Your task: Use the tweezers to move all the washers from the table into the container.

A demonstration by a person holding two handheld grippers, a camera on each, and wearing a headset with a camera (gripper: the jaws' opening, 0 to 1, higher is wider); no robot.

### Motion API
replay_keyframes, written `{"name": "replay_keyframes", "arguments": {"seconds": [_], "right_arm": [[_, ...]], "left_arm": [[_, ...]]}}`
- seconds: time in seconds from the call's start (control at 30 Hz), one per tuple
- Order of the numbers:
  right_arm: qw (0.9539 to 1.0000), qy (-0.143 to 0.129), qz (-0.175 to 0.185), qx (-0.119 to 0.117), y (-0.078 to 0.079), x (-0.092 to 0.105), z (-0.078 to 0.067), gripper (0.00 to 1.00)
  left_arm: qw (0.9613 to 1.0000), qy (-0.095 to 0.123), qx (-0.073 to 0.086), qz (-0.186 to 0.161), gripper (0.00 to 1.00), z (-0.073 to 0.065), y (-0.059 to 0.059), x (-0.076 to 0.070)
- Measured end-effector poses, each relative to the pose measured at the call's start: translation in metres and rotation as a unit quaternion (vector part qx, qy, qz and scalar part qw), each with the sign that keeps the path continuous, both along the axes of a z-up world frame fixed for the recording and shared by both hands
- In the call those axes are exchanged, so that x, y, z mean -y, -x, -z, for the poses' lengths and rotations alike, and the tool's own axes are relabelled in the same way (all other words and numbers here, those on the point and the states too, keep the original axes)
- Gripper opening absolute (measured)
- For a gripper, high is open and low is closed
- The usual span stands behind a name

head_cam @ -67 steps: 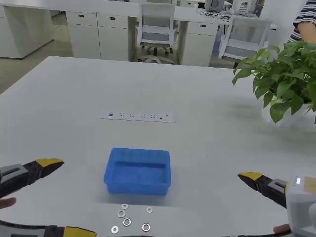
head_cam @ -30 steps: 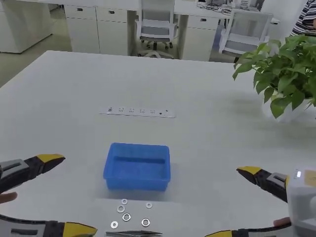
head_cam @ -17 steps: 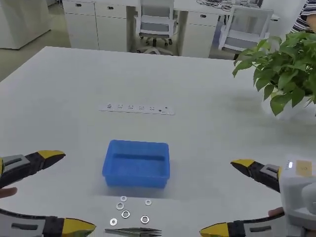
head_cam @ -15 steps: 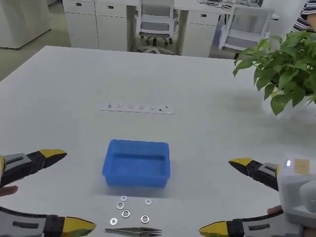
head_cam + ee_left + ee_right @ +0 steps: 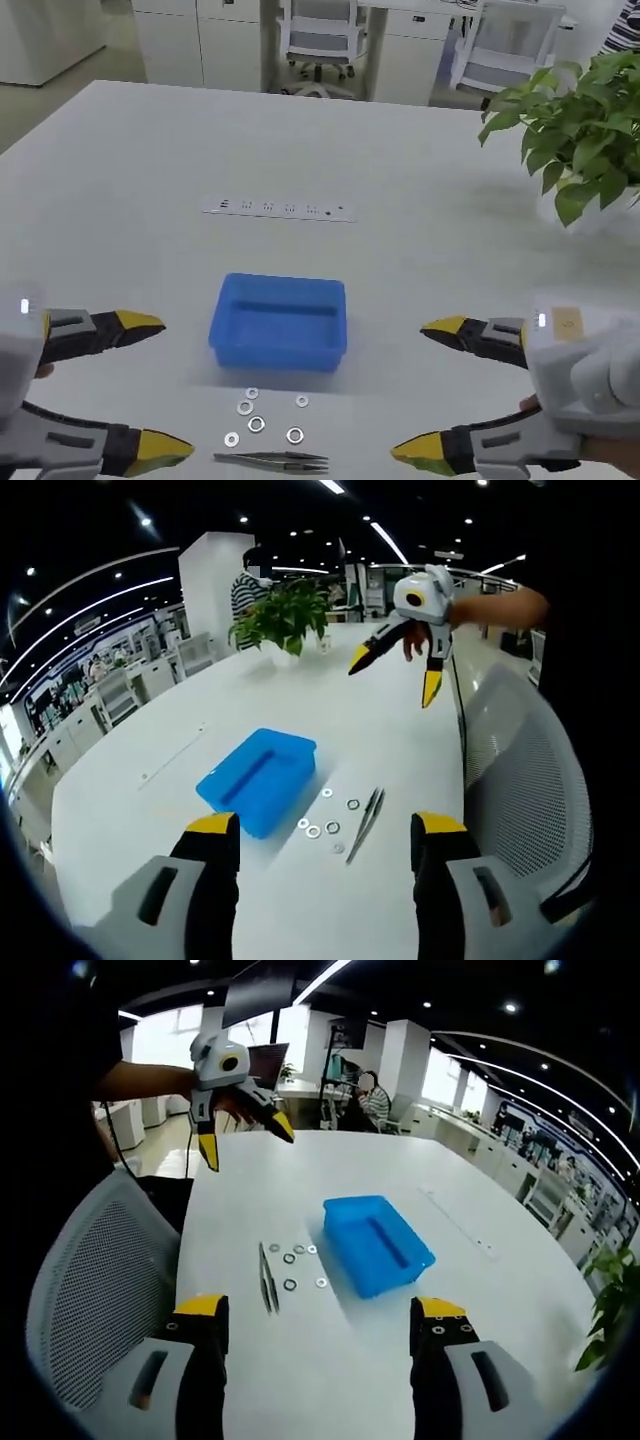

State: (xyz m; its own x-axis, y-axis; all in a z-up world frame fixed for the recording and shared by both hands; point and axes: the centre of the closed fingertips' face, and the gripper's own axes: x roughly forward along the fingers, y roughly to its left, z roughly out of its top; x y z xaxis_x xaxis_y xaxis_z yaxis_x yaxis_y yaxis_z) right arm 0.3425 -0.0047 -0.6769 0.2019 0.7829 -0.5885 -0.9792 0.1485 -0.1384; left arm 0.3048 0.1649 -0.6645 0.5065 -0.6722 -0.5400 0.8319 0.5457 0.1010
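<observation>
Nothing is done yet, I think. At bottom centre the tweezers (image 5: 272,460) lie free, with the washers (image 5: 256,424) just above and the blue container (image 5: 279,322) empty. Left gripper (image 5: 175,386) and right gripper (image 5: 410,390) hover, jaws wide apart. On the white table (image 5: 420,240) is a power strip (image 5: 278,209); a plant (image 5: 575,130) stands upper right.

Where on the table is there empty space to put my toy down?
The biggest bare patch lies beyond the power strip, up to the table's far edge. There is also room between the power strip and the blue container, and right of the container toward the plant. It is crowded in front of the container, where the washers and tweezers lie.
</observation>
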Motion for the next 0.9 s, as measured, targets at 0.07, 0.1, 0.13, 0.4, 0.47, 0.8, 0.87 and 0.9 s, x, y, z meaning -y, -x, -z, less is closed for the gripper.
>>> {"name": "replay_keyframes", "arguments": {"seconds": [0.07,0.1,0.13,0.4,0.47,0.8,0.87,0.9], "right_arm": [[0.9999,0.008,-0.014,0.000,0.002,-0.003,0.003,0.70],[0.9998,0.010,-0.018,-0.004,0.002,-0.004,0.005,0.68],[0.9995,0.014,-0.027,-0.007,0.003,-0.006,0.007,0.67],[0.9959,0.046,-0.078,-0.003,0.007,-0.016,0.023,0.56],[0.9949,0.049,-0.088,-0.002,0.007,-0.019,0.026,0.54],[0.9867,0.070,-0.146,-0.006,0.017,-0.038,0.044,0.41],[0.9854,0.074,-0.154,-0.008,0.019,-0.042,0.048,0.38],[0.9846,0.075,-0.158,-0.008,0.020,-0.044,0.049,0.38]], "left_arm": [[1.0000,-0.003,-0.005,0.005,0.72,0.003,0.000,0.000],[0.9999,-0.006,-0.007,0.007,0.71,0.005,0.000,0.001],[0.9998,-0.010,-0.013,0.011,0.70,0.008,0.000,0.001],[0.9976,-0.036,-0.033,0.049,0.54,0.027,0.004,0.006],[0.9965,-0.047,-0.036,0.059,0.51,0.033,0.005,0.008],[0.9902,-0.088,-0.050,0.096,0.33,0.059,0.007,0.013],[0.9891,-0.093,-0.054,0.101,0.32,0.064,0.007,0.014],[0.9886,-0.096,-0.054,0.102,0.31,0.066,0.007,0.014]]}}
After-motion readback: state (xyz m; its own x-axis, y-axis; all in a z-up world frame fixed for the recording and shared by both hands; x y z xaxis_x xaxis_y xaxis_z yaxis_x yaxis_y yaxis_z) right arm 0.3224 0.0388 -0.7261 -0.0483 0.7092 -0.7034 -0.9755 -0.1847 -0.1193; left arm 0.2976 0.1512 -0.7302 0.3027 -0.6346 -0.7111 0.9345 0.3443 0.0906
